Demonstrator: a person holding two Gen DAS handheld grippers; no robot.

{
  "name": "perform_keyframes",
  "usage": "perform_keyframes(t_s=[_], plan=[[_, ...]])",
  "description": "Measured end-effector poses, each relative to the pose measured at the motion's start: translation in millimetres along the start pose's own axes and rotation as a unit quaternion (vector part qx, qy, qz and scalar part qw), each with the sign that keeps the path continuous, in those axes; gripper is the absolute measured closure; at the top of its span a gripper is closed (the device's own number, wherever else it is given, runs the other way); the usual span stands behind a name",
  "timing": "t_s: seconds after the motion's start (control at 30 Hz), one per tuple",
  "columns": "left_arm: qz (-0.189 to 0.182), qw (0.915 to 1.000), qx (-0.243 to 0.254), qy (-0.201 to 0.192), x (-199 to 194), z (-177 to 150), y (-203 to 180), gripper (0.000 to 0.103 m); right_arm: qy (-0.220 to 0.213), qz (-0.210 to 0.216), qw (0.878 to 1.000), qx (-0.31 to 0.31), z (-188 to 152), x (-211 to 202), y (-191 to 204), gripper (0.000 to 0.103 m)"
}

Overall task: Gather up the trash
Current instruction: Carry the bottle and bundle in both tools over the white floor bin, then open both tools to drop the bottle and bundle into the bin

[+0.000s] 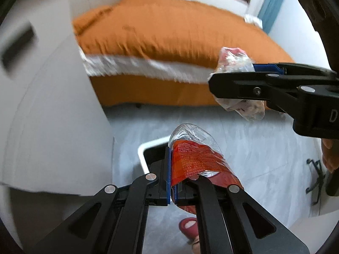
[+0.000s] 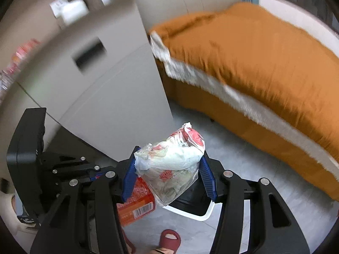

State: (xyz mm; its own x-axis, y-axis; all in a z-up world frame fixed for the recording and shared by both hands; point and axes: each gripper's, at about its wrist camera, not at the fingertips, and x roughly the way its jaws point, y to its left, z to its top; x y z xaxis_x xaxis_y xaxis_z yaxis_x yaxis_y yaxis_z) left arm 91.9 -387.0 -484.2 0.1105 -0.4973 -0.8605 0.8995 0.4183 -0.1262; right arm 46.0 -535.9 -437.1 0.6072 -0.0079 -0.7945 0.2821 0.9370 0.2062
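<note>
Trash is in both my grippers now, and the bin [image 2: 203,211], white-rimmed with a dark inside, sits on the floor under them, so I judge this the carry-to-bin step. My left gripper [image 1: 172,182] is pinched tight on a flattened plastic bottle [image 1: 195,158] with a red label, held over the bin's near rim. My right gripper [image 2: 169,175] stands partly apart, its blue pads clamped on a stuffed clear bag [image 2: 171,165] of wrappers. Next, I think, each load needs centring over the opening before the jaws let go, or it may land beside the bin.
</note>
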Motion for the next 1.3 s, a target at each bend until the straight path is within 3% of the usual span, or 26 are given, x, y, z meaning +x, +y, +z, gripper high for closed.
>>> perform_keyframes(t_s=[0.23,0.27,0.3,0.33,0.37,0.4,0.57,0.8,1.07,1.3], plan=[[0.002,0.9995,0.022,0.024,115.2,-33.8,0.0,0.102,0.038,-0.001,0.999,-0.001,-52.7,115.5,-46.5,0.048],[0.002,0.9993,0.024,0.030,127.4,-39.2,0.6,0.100,0.042,-0.001,0.999,-0.004,-57.1,125.9,-48.8,0.047],[-0.004,0.9990,0.024,0.038,136.8,-43.1,1.8,0.097,0.053,0.001,0.999,-0.011,-63.7,139.8,-51.1,0.033],[-0.011,0.9985,0.024,0.048,145.1,-45.6,3.3,0.071,0.056,0.001,0.998,-0.014,-69.0,148.2,-54.3,0.021],[-0.011,0.9983,0.023,0.053,152.6,-48.2,5.7,0.017,0.053,0.001,0.999,-0.013,-73.5,154.3,-56.5,0.004],[-0.004,0.9984,0.023,0.051,157.1,-53.3,6.1,0.004,0.052,0.002,0.999,-0.012,-76.1,159.6,-57.6,0.004],[0.019,0.9988,0.015,0.042,165.4,-65.3,10.9,0.005,0.075,-0.015,0.997,-0.019,-88.6,178.0,-60.7,0.004],[0.036,0.9983,0.002,0.045,139.6,-54.5,20.7,0.005,0.068,-0.024,0.997,-0.012,-79.6,157.0,-53.2,0.004],[0.055,0.9975,-0.044,0.010,49.7,-22.3,25.5,0.005,0.017,-0.020,1.000,-0.017,-38.2,76.3,-17.3,0.004],[0.083,0.9938,-0.062,-0.041,-59.3,11.8,13.1,0.005,-0.045,-0.001,0.999,-0.031,10.6,-18.1,22.8,0.004]])
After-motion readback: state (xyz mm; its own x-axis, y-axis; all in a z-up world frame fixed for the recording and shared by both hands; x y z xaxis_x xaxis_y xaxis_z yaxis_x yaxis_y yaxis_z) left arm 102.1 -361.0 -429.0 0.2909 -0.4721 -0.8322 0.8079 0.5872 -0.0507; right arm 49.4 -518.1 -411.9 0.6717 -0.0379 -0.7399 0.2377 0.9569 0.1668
